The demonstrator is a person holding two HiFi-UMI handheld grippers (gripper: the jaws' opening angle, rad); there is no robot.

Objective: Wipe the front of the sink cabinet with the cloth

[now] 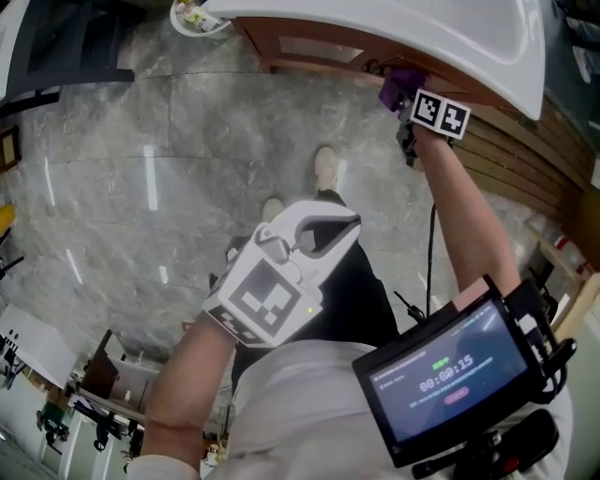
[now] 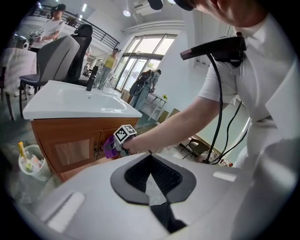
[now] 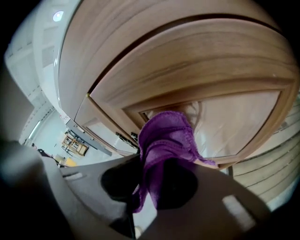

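- My right gripper [image 3: 155, 190] is clenched on the purple cloth [image 3: 166, 136]. The bunched end of the cloth presses on the sink cabinet [image 3: 197, 70] door, at its pale inset panel [image 3: 239, 119].
- My left gripper [image 2: 150, 164] hangs well apart from the cabinet, jaws together on nothing.
- Risk, as I judge it: a hard drag could tug the cloth free, or let a bare jaw scrape the wood.
- The cloth is a soft knit with a stitched edge. The cabinet is smooth, grained wood, and the basin [image 1: 450, 28] is glossy white.
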